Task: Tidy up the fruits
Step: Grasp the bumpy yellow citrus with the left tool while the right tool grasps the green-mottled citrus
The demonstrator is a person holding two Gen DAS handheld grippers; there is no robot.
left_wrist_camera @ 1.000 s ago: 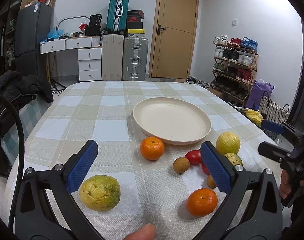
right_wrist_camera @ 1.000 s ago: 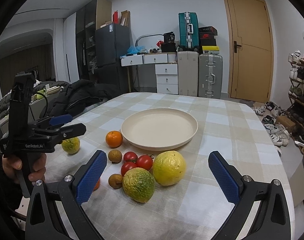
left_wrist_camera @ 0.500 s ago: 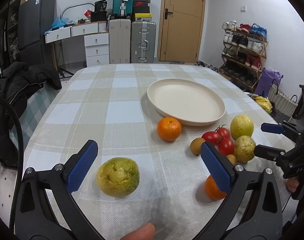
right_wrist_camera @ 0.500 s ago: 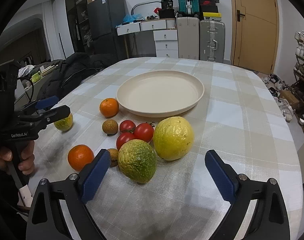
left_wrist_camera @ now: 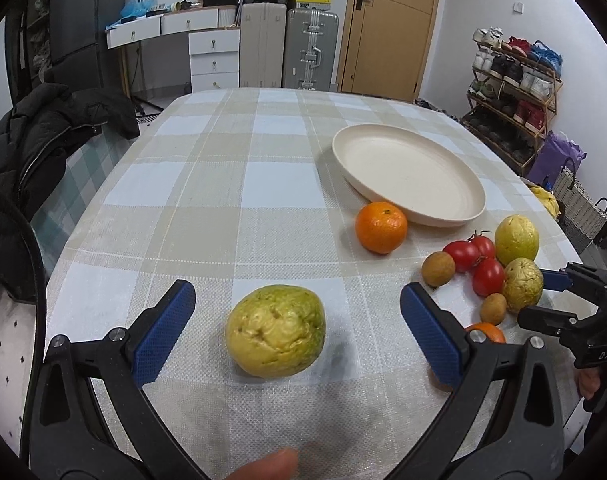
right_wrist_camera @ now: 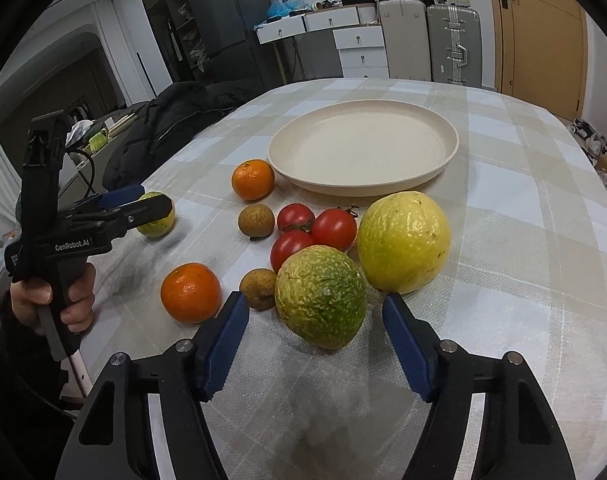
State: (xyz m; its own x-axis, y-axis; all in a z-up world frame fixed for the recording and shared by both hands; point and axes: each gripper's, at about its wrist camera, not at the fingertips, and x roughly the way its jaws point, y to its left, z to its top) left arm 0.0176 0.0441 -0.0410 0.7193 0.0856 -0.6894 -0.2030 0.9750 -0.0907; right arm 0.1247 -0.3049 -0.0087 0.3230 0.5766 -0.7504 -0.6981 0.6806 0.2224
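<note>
On the checked beige-and-white tablecloth point(left_wrist_camera: 263, 184), a wrinkled yellow-green round fruit point(left_wrist_camera: 275, 331) lay between the blue pads of the left gripper point(left_wrist_camera: 293, 304), whose jaws stood wide with clear gaps on both sides, touching nothing. Farther right sat an empty round cream plate point(left_wrist_camera: 407, 172), with a small orange mandarin point(left_wrist_camera: 381, 227) just beside its near rim. The right gripper point(right_wrist_camera: 315, 314) had just been closing its jaws around a mottled green-and-yellow fruit point(right_wrist_camera: 320, 295), which sat between the pads without either pad pressing on it. Touching that fruit was a larger pale yellow citrus point(right_wrist_camera: 403, 241); three red tomatoes point(right_wrist_camera: 315, 230), two small brown round fruits point(right_wrist_camera: 256, 220) and a second orange mandarin point(right_wrist_camera: 191, 292) clustered near.
</note>
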